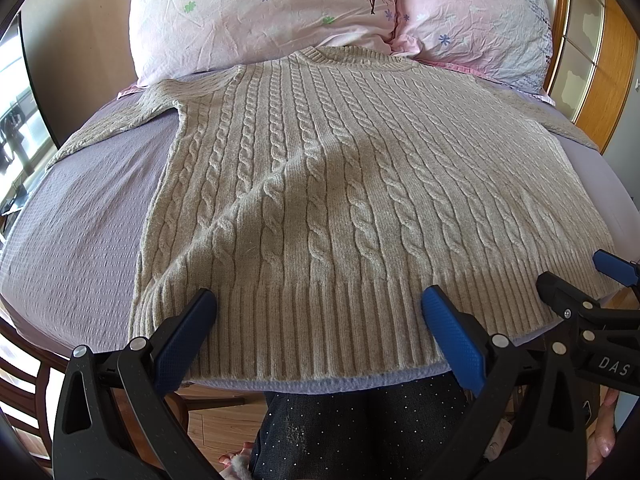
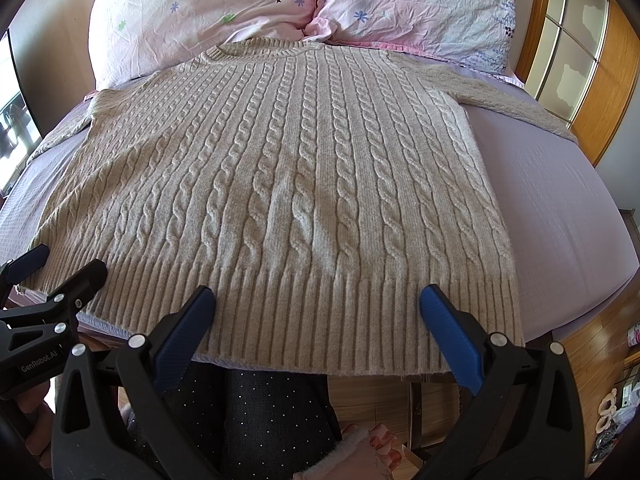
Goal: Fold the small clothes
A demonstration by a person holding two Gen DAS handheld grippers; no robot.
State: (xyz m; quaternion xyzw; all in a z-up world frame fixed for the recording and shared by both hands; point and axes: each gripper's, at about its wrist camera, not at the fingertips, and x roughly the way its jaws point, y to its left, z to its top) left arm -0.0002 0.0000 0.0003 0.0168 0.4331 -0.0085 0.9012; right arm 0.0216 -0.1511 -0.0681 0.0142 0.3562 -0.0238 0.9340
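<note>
1. A bed (image 1: 100, 200) covered in a lilac sheet fills both wrist views, two pink floral pillows (image 1: 260, 12) propped at its head.
2. A beige cable-knit sweater (image 1: 320, 168) lies flat and face up on the bed, neckline toward the pillows, sleeves spread out to either side, ribbed hem at the near edge of the mattress.
3. The left claw (image 1: 318, 304) hovers just above the hem, left of the garment's middle, its blue-padded fingers spread wide and holding nothing.
4. The right claw (image 2: 316, 304) hovers over the hem toward the right side, likewise released and empty.
5. Each claw appears at the edge of the other's view, side by side along the hem.
6. The person's dark speckled trousers (image 1: 360, 428) show below the bed edge.
</note>
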